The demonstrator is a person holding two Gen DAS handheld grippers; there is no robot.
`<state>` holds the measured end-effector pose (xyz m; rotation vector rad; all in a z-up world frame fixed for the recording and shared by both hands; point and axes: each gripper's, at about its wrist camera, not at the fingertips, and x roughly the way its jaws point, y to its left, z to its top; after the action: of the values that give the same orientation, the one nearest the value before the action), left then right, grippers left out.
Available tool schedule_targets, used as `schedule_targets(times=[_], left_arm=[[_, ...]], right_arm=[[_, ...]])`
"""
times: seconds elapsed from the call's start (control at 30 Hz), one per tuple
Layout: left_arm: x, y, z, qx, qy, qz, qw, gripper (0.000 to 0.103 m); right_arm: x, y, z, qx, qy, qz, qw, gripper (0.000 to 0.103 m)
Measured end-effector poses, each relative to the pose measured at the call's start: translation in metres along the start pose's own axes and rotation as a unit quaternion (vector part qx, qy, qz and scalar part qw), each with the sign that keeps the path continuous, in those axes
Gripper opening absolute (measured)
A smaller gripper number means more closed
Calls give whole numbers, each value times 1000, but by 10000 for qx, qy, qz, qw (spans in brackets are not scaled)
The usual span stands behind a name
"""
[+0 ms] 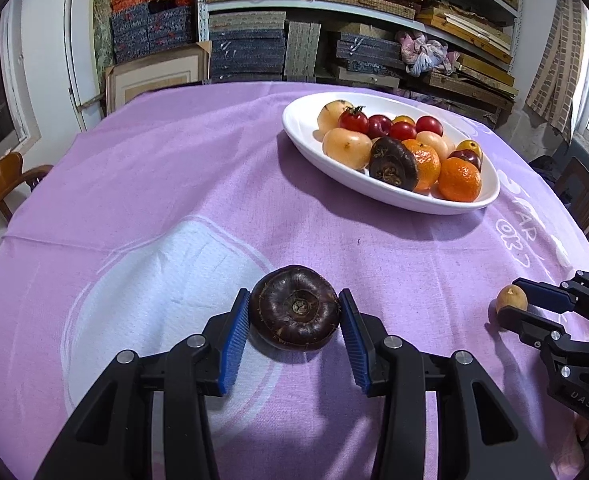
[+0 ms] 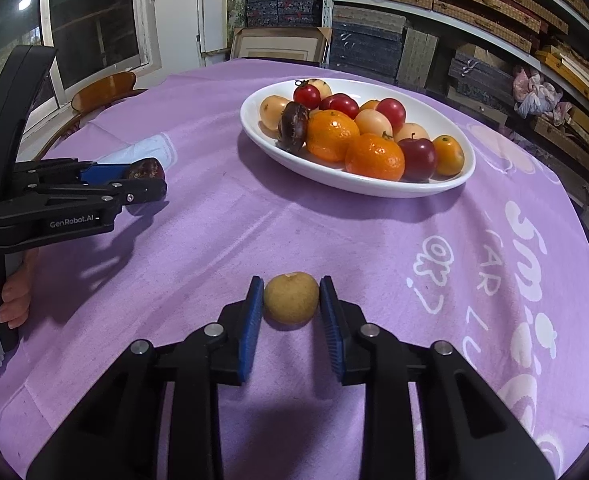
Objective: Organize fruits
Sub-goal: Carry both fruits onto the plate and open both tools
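A dark brown water chestnut (image 1: 294, 308) lies on the purple cloth between the blue pads of my left gripper (image 1: 294, 309), which touch its two sides. It also shows in the right wrist view (image 2: 146, 169). A small tan fruit (image 2: 291, 298) lies between the pads of my right gripper (image 2: 291, 294), which touch its sides. It also shows in the left wrist view (image 1: 511, 299). A white oval bowl (image 1: 306, 136) (image 2: 254, 128) farther back holds oranges, red tomatoes, pale fruits and another dark water chestnut.
The round table (image 2: 374, 240) is covered by a purple cloth with white print. Wooden chairs (image 1: 2, 188) stand at the left and right edges. Shelves (image 1: 334, 20) with stacked boxes stand behind the table.
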<state>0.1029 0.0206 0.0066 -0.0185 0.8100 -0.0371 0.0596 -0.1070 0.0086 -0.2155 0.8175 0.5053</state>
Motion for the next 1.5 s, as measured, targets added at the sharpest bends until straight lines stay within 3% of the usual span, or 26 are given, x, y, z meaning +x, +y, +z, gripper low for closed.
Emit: schedule_targets(times=[0.23, 0.67, 0.8, 0.93, 1.17, 1.5], left_arm=[[-9, -14, -3, 244, -178, -27, 9995, 45], [-26, -40, -6, 598, -560, 108, 9966, 45], [-31, -48, 6, 696, -689, 149, 9951, 45], [-23, -62, 43, 736, -739, 53, 9945, 45], [19, -81, 103, 577, -742, 118, 9955, 45], [76, -84, 126, 379, -407, 174, 9983, 45]], right_arm=[[-9, 14, -4, -133, -97, -6, 9999, 28], [-46, 12, -5, 159, -629, -36, 9979, 28], [-57, -1, 4, 360, -776, -17, 9963, 28], [-61, -24, 40, 585, -947, -196, 9936, 28], [-14, -67, 111, 878, -934, -706, 9892, 28], [48, -98, 132, 1141, -602, -743, 9889, 28]])
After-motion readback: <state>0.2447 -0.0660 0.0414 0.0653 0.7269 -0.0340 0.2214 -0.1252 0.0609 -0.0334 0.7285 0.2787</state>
